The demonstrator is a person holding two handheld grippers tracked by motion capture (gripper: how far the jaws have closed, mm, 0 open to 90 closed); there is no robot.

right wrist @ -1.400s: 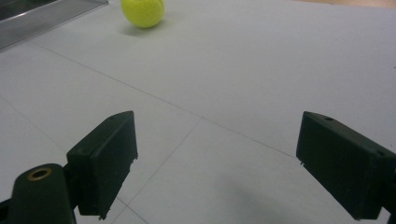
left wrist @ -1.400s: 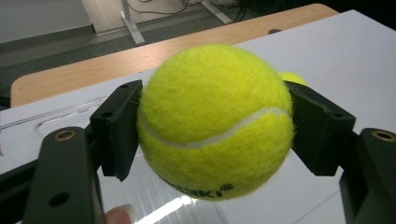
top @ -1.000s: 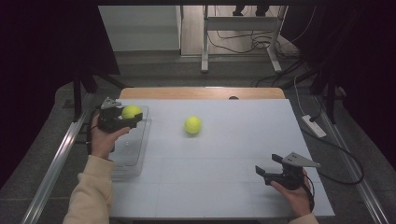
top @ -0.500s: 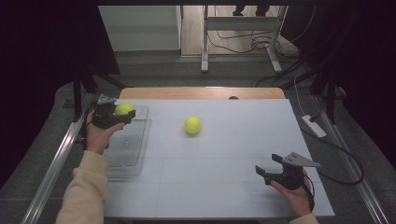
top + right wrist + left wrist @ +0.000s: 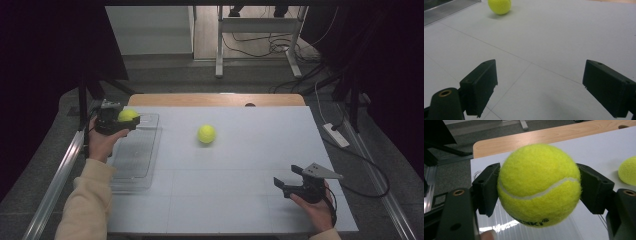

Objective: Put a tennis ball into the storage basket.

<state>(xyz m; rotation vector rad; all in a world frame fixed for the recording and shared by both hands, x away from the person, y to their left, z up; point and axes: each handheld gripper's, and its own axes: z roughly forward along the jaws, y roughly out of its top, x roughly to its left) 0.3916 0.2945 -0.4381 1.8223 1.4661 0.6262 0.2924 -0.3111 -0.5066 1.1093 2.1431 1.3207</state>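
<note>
- Left gripper [image 5: 131,120]: clamped on a tennis ball [image 5: 127,115], one black pad pressed against each side, above the far end of the clear tray [image 5: 131,172] at the table's left edge.
- Right gripper [image 5: 289,178]: spread wide, nothing between the pads, held low over the white tabletop [image 5: 240,200] near its front right corner.
- Second tennis ball [image 5: 206,134]: loose on the tabletop near the middle, well apart from both grippers.
- From the left gripper view: held ball's curved white seam and black lettering on its underside, ribbed tray floor beneath.
- From the right gripper view: thin lines across the tabletop, second ball far off at top left.
</note>
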